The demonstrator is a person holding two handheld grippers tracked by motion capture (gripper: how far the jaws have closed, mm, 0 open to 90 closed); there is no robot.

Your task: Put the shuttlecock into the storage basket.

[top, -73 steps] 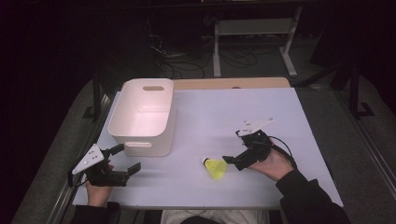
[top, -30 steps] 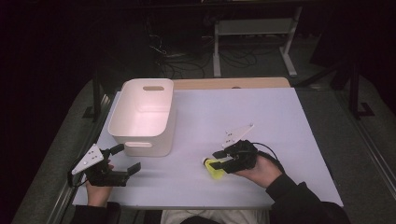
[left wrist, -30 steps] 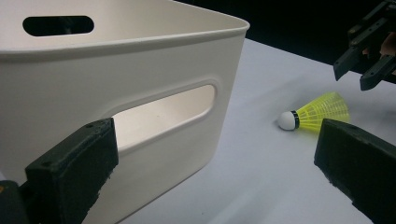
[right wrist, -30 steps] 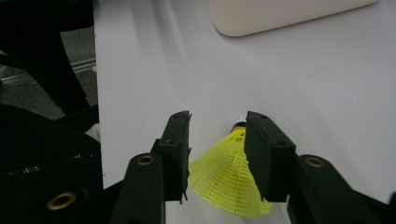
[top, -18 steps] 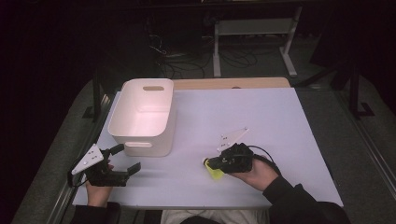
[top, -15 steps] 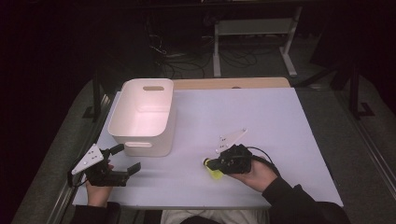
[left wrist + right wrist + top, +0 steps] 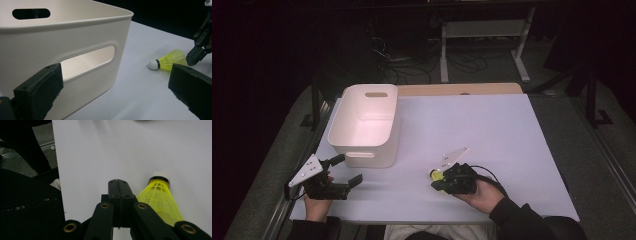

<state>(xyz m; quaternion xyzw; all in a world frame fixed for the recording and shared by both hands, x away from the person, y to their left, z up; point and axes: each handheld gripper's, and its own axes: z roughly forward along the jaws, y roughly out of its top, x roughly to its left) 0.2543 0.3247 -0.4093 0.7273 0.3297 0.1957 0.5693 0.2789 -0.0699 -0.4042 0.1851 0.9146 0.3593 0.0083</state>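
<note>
Shuttlecock (image 7: pixel 160 202) unmarked, band black.

The shuttlecock's (image 7: pixel 160 202) skirt end is hidden behind the right claw (image 7: pixel 117 185).

I can read no words, brand names, numbers or signs anywhere here. The white bin (image 7: pixel 364 125) in front of me has plain walls with no label. The yellow shuttlecock (image 7: pixel 160 197) beside my right gripper (image 7: pixel 117 185) carries only a plain black band, no print. The pale table (image 7: pixel 492 130) surface is unmarked.
</note>
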